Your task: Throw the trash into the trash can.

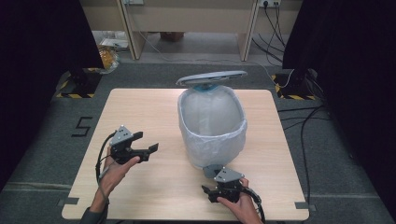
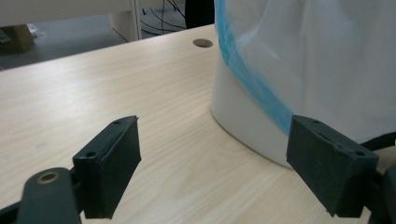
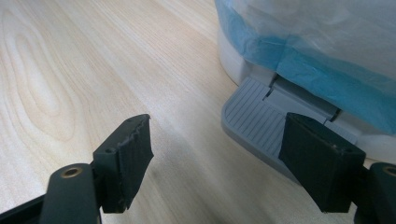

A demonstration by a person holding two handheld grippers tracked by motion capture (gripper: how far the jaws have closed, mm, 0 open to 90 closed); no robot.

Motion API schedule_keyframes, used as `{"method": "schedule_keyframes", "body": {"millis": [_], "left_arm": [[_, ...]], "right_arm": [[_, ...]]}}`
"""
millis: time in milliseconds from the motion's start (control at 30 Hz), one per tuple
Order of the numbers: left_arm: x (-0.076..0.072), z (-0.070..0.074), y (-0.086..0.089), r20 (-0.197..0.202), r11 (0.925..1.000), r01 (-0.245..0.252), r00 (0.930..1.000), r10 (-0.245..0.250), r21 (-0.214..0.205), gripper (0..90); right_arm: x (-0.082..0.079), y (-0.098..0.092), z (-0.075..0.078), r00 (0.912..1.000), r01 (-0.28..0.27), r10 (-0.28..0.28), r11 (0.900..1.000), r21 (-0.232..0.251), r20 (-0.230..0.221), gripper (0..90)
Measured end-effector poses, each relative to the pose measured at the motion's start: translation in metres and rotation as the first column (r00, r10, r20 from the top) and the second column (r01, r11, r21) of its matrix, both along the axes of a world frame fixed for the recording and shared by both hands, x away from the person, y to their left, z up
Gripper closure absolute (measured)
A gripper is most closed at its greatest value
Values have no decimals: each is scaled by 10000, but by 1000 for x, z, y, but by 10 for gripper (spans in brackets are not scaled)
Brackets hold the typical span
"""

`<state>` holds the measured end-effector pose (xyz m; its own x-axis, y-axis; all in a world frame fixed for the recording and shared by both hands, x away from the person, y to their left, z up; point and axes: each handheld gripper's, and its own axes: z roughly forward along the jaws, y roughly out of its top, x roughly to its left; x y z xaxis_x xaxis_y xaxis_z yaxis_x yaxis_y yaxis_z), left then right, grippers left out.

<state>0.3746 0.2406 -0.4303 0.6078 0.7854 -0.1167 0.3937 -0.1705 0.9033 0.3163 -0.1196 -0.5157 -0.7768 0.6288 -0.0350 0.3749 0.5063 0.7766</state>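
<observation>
Here we read a black "5" (image 1: pixel 83 126) at the floor's 9 o'clock | white plastic pedal bin with blue-edged translucent liner (image 1: pixel 212 122), grey lid up | left gripper (image 1: pixel 145 148) and right gripper (image 1: pixel 208 191) both gape with nothing between the jaws.

A: What is lying around the tabletop (image 1: pixel 140 107)?
B: A taped "5" (image 1: pixel 82 126) is sitting on the grey floor (image 1: pixel 42 154) at left, and black cables (image 1: pixel 303 126) are trailing at right.
A: And up top?
B: A pale desk (image 1: pixel 187 18) is standing, with a crinkled bag (image 1: pixel 108 57) lying at upper left.

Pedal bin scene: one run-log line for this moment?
pedal bin: lid up, bag-lined | left gripper: open, beside bin, empty | right gripper: open, empty, near foot pedal | table
</observation>
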Motion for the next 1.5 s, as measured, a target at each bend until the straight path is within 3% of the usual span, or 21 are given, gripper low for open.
{"method": "schedule_keyframes", "body": {"millis": [100, 300, 400, 533, 733, 833, 1033, 1133, 1167, 1300, 1500], "left_arm": [[-4, -14, 4, -46, 9997, 3, 10000, -4, -234, 169], [-6, -32, 10, -204, 9997, -131, 9997, 127, -219, 169], [-6, -39, 10, -237, 9997, -224, 9995, 227, 123, 169], [-7, -46, 9, -312, 9995, -187, 9993, 195, 248, 169], [-7, -62, 6, -580, 9955, -140, 9981, 195, 937, 169], [-8, -73, 4, -815, 9903, -112, 9964, 227, 1385, 169], [-11, -84, 1, -1319, 9870, 110, 9912, 103, 1602, 167], [-12, -86, -1, -1408, 9828, 191, 9900, 71, 1839, 167], [-13, -89, -3, -1542, 9757, 256, 9880, 85, 2177, 167], [-13, -94, -6, -1628, 9667, 315, 9866, 106, 2538, 167], [-14, -94, -6, -1784, 9700, 286, 9838, 154, 2415, 158]], "right_arm": [[0, 0, 0, 10000, -10, 10, 10000, -3, 6, 248], [0, 0, 0, 10000, -2, 2, 10000, 3, 0, 248], [0, 0, 0, 10000, -1, 1, 10000, -8, 11, 248], [0, 0, 0, 10000, 1, -1, 10000, -4, 7, 248], [0, 0, 0, 10000, -1, 1, 10000, -9, 16, 248], [0, 0, 0, 10000, -1, 1, 10000, -6, 16, 247], [0, 0, 0, 10000, 5, -5, 10000, -2, 10, 247], [0, 0, 0, 10000, 7, -7, 10000, -1, 11, 248], [0, 0, 0, 10000, 8, -8, 10000, -8, 16, 248], [0, 0, 0, 10000, 7, -7, 10000, -20, 31, 248], [0, 0, 0, 10000, -8, 9, 10000, -58, 59, 248]]}}
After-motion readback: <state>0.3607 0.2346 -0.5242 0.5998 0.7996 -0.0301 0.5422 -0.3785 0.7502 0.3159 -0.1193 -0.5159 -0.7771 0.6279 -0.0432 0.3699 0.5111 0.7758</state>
